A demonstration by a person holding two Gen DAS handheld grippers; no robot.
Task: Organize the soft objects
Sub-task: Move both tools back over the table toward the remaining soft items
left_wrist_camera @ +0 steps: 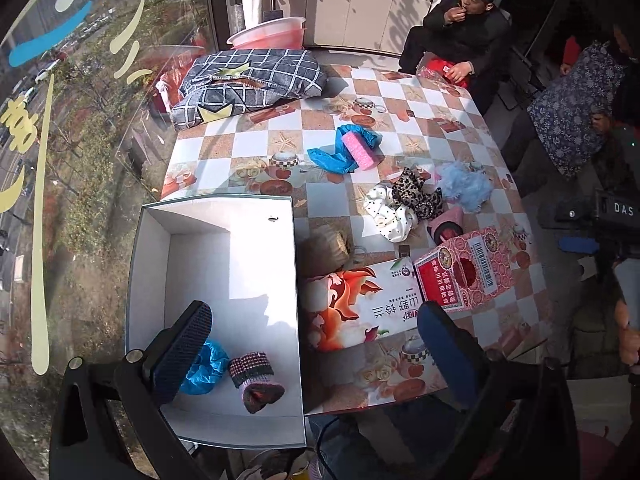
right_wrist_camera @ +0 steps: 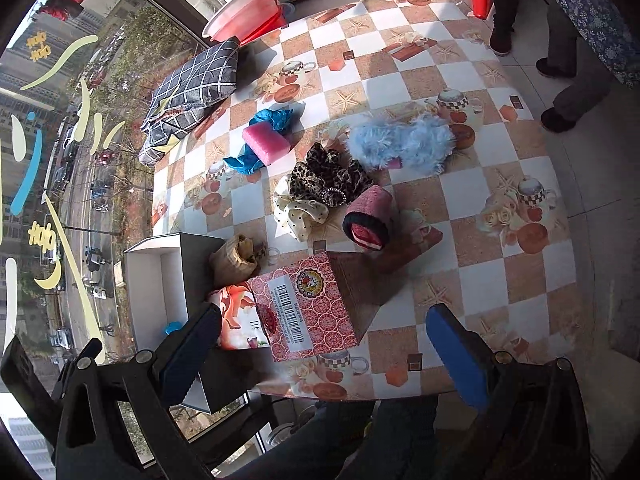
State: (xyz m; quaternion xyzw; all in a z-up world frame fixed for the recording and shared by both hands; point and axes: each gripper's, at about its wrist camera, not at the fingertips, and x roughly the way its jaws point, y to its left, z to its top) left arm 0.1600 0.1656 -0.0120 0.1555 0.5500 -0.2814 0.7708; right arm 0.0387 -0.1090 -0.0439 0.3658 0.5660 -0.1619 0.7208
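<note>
A white open box (left_wrist_camera: pixel 256 248) sits at the table's near left; it also shows in the right wrist view (right_wrist_camera: pixel 152 276). Inside lie a blue plastic cover (left_wrist_camera: pixel 206 368) and a knitted cuff (left_wrist_camera: pixel 254 376). On the table lie a pink sponge (left_wrist_camera: pixel 358 150) on blue plastic (left_wrist_camera: pixel 330 160), a white dotted scrunchie (left_wrist_camera: pixel 390 210), a leopard scrunchie (right_wrist_camera: pixel 328 178), a blue fluffy piece (right_wrist_camera: pixel 404 142), a pink knitted roll (right_wrist_camera: pixel 368 218) and a tan roll (right_wrist_camera: pixel 236 258). My left gripper (left_wrist_camera: pixel 316 344) is open above the box's near edge. My right gripper (right_wrist_camera: pixel 324 344) is open and empty above the cartons.
A floral carton (left_wrist_camera: pixel 360 312) and a red patterned carton (right_wrist_camera: pixel 312 312) stand by the box. Two checked pillows (left_wrist_camera: pixel 248 80) and a red basin (left_wrist_camera: pixel 268 34) lie at the far left. A window runs along the left. People sit at the far right.
</note>
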